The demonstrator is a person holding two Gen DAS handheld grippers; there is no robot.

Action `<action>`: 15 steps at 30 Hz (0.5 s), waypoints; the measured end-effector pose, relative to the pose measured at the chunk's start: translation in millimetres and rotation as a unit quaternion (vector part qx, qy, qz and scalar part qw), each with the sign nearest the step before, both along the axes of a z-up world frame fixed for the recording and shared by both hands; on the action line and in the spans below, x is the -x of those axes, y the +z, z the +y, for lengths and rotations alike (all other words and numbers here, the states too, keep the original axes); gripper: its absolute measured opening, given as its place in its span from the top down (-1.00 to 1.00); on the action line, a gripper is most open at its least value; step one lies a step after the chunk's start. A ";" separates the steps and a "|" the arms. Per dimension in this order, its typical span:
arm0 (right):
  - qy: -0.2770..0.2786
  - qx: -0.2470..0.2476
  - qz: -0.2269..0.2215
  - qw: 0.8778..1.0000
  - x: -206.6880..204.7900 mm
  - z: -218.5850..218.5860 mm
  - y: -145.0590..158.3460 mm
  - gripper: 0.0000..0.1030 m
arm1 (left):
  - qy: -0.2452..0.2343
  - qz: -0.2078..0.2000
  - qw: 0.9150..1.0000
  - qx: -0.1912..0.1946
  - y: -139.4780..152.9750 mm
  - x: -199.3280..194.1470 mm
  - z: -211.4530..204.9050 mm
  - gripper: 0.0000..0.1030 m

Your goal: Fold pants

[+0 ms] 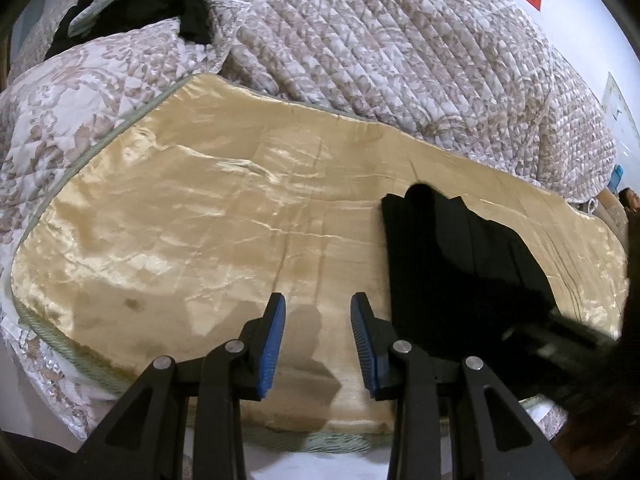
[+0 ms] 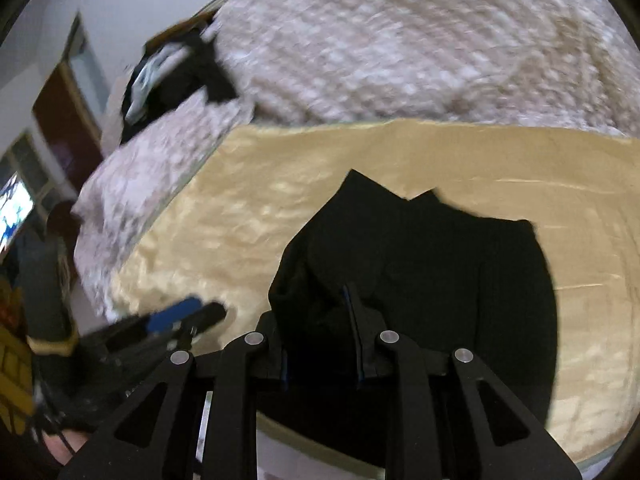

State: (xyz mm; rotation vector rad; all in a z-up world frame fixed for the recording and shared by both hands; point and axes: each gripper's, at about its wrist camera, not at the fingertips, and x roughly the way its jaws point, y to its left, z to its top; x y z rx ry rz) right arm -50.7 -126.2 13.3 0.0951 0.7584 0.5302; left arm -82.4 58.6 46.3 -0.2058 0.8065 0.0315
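- Our left gripper [image 1: 318, 344] points downward, its blue pads [image 1: 272, 350] parted with nothing between them.
- Our right gripper [image 2: 320, 332] angles downward, jaws clamped on black fabric.

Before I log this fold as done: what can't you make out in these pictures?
- Right hand-held gripper, right wrist view: black pants bunch over its pads, hiding the grip.
- Pants' near edge, left wrist view: blurred and dark at the frame's lower right.
- Dark clothes pile on the quilt: too jumbled to identify.
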 end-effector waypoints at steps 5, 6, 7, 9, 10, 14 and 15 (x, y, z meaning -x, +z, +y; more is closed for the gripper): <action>-0.006 0.005 0.012 1.000 -1.2 6.6 -14.9 0.57 | 0.007 0.003 1.000 0.002 -1.9 1.3 6.3 0.29; -0.006 0.009 0.008 1.000 -0.3 8.2 -12.0 0.57 | 0.007 0.002 1.000 0.003 -1.6 1.1 6.2 0.29; -0.007 0.010 0.005 1.000 0.3 8.8 -10.4 0.57 | 0.006 0.001 1.000 0.003 -1.3 1.1 5.3 0.29; -0.005 0.013 0.007 1.000 -1.7 11.1 -14.4 0.56 | 0.002 0.000 1.000 0.002 -1.3 1.5 3.0 0.29; 0.001 0.014 0.009 1.000 -3.1 12.1 -19.3 0.53 | 0.001 0.000 1.000 0.001 -1.6 1.5 2.3 0.29; 0.032 -0.002 -0.002 0.999 2.3 13.2 -18.9 0.11 | 0.006 0.003 1.000 -0.001 -3.5 0.8 3.9 0.29; 0.040 -0.009 0.002 0.999 3.7 12.1 -16.1 0.05 | 0.008 0.003 1.000 0.000 -3.7 0.5 4.8 0.29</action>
